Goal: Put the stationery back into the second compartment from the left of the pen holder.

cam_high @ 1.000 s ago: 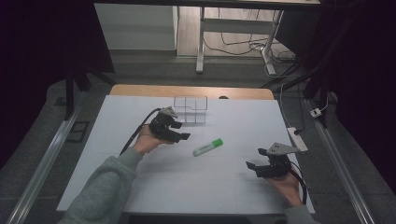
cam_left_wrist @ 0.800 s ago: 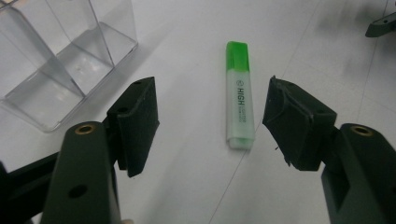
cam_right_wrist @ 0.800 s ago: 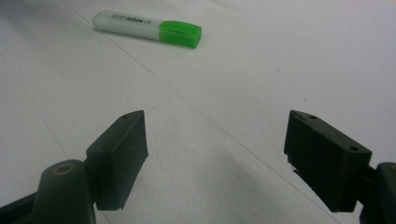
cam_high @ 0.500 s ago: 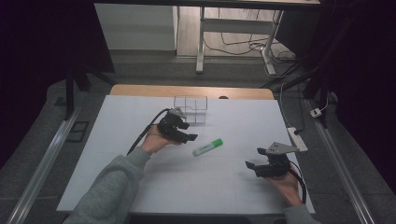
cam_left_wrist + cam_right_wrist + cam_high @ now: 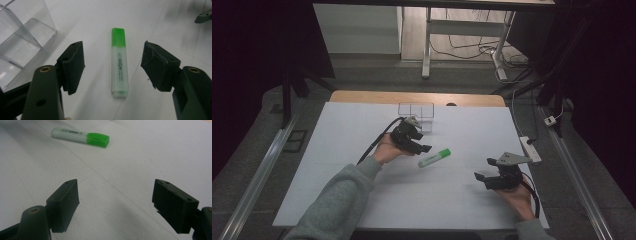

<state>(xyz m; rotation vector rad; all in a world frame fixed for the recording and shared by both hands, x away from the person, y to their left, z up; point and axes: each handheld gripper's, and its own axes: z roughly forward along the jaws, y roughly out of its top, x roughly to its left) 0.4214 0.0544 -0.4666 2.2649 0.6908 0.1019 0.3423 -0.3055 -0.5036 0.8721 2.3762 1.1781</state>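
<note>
Step in hand: As I bring the left gripper [image 5: 424,148] up to the green highlighter [image 5: 434,157], I judge this to be the approach before a pick.
Highlighter: it lies flat on the white tabletop [image 5: 362,200], green cap [image 5: 118,37] away from my left gripper, just in front of its fingers [image 5: 72,66] and lined up with the gap.
Left fingers: wide apart, nothing between them yet.
Right gripper [image 5: 482,180]: it hovers over the tabletop well apart from the highlighter, fingers [image 5: 63,203] spread and empty.
Clear box [image 5: 416,114]: it stands at the far edge, just beside my left gripper.
Next move: I would ease forward and down until the fingers flank the barrel, then close.
</note>
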